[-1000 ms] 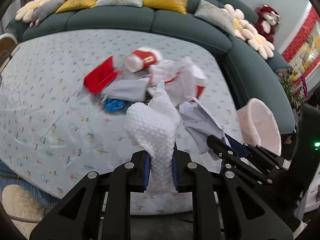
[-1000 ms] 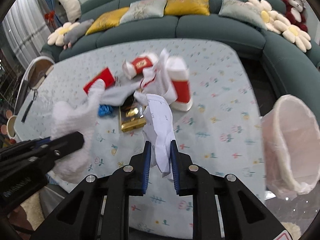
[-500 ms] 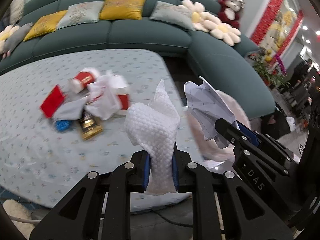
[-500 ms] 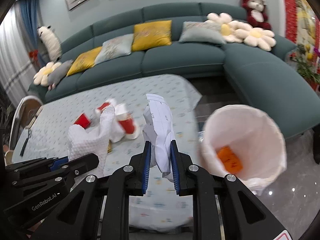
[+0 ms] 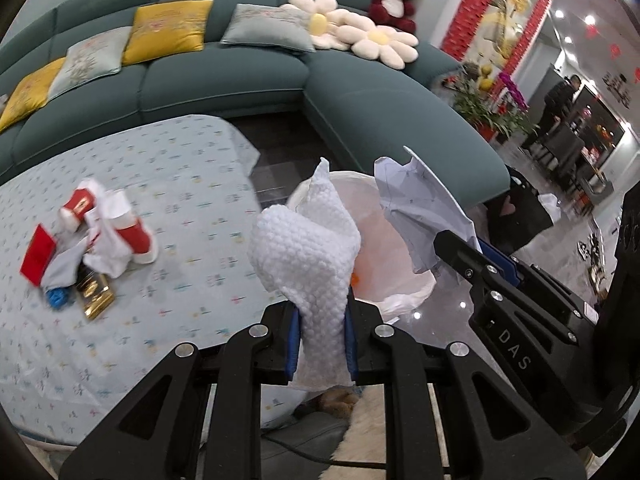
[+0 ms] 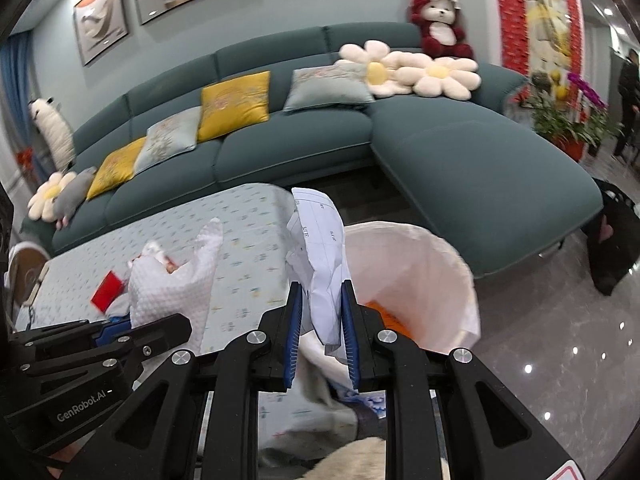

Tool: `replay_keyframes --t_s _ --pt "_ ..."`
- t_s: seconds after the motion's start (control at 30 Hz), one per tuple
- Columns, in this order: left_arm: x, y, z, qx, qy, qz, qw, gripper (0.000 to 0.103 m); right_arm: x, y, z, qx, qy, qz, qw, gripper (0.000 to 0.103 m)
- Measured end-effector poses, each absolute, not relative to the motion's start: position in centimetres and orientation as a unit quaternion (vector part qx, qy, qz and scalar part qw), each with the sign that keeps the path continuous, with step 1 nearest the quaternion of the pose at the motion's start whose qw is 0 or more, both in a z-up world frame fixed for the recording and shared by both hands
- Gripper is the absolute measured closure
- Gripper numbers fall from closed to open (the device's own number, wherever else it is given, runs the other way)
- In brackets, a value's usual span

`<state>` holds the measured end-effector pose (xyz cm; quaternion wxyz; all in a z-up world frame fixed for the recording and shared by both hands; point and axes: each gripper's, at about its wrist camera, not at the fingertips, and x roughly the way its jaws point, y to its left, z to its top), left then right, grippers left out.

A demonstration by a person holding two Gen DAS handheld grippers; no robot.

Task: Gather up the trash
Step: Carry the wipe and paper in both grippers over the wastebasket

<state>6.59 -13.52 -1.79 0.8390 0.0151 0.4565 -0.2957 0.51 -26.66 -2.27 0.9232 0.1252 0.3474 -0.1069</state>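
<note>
My left gripper (image 5: 320,338) is shut on a white textured paper towel (image 5: 308,252), held up in front of the white-lined trash bin (image 5: 404,300). My right gripper (image 6: 320,332) is shut on a crumpled white printed paper (image 6: 320,256), held at the bin's (image 6: 436,264) near left rim. An orange scrap (image 6: 386,314) lies inside the bin. The right gripper and its paper (image 5: 420,216) also show in the left wrist view, over the bin. The towel (image 6: 176,280) shows at left in the right wrist view.
More trash lies on the patterned table (image 5: 192,208): red and white cups (image 5: 136,236), a red card (image 5: 38,254), a gold packet (image 5: 94,292), a blue scrap (image 5: 58,298). A teal sofa (image 6: 460,152) curves behind the table and bin. Glossy floor (image 6: 560,340) lies to the right.
Both grippers have swung right, away from the trash pile on the table and toward the bin, still holding the towel and the paper. The bin now sits directly ahead.
</note>
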Motion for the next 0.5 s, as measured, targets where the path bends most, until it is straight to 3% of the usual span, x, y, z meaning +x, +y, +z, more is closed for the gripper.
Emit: replay_keyframes --t_s 0.5 --pt "8.7 -19.6 -3.1 0.034 0.468 -0.325 0.821 0.086 0.9 -32.2 -3.9 0.149 0.350 -0.154 0.912 0.084"
